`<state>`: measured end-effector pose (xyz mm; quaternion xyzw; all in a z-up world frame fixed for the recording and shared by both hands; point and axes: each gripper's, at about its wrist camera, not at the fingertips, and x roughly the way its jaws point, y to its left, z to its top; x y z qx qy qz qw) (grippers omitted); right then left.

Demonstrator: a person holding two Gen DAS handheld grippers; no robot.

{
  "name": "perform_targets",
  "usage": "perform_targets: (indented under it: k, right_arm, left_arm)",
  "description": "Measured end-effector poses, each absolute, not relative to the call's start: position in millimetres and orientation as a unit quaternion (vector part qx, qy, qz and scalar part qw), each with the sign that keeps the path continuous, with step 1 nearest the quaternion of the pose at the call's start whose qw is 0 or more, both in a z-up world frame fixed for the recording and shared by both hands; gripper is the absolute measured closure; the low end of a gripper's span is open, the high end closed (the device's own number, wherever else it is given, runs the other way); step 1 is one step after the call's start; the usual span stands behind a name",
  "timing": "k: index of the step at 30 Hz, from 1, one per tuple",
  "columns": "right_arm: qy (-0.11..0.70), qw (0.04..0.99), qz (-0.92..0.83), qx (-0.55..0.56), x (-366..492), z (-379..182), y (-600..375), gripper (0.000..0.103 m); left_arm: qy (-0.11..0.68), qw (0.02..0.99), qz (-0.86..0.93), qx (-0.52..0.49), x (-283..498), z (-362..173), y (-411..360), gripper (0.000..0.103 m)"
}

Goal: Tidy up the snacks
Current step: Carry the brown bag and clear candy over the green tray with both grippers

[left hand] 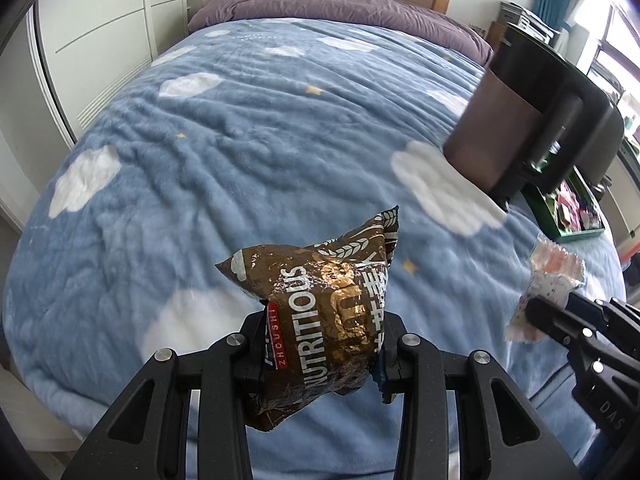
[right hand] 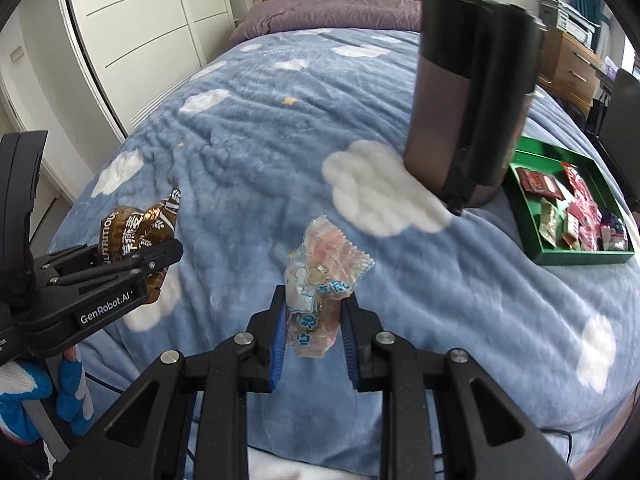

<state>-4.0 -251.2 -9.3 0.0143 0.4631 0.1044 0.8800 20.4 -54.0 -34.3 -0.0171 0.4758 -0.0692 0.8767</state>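
Note:
My left gripper [left hand: 320,344] is shut on a brown snack packet [left hand: 324,304] printed "NUTRITIOUS" and holds it above the bed. It also shows at the left of the right wrist view, left gripper [right hand: 160,260] with the brown packet [right hand: 136,228]. My right gripper [right hand: 314,316] is shut on a clear pink-and-white snack packet [right hand: 324,264], also held above the bed; it shows at the right of the left wrist view, right gripper [left hand: 536,312] with the pink packet [left hand: 552,276]. A green tray [right hand: 536,248] with several snack packets lies at the right.
A blue blanket with white clouds [right hand: 248,128] covers the bed. A tall brown and black cylindrical container [right hand: 464,96] stands on it next to the tray. Purple pillows [left hand: 320,4] lie at the headboard. White wardrobes [right hand: 140,20] stand to the left.

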Motion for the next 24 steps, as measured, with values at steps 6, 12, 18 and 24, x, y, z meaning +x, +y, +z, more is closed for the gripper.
perform_targets:
  k: [6, 12, 18, 24]
  right_arm:
    - [0.453, 0.885, 0.104, 0.028, -24, -9, -269, 0.100]
    - [0.441, 0.891, 0.103, 0.036, -37, -10, -287, 0.100]
    - [0.432, 0.896, 0.090, 0.053, -47, -10, -314, 0.100]
    - [0.422, 0.903, 0.059, 0.057, -55, -13, -347, 0.100]
  left_arm:
    - [0.477, 0.877, -0.065, 0.004, 4, -30, -73, 0.071]
    - [0.475, 0.876, -0.069, 0.034, -9, -27, -99, 0.071]
    - [0.474, 0.874, -0.084, 0.061, -16, -24, -130, 0.071]
    - [0.480, 0.866, -0.107, 0.090, -23, -29, -164, 0.071]
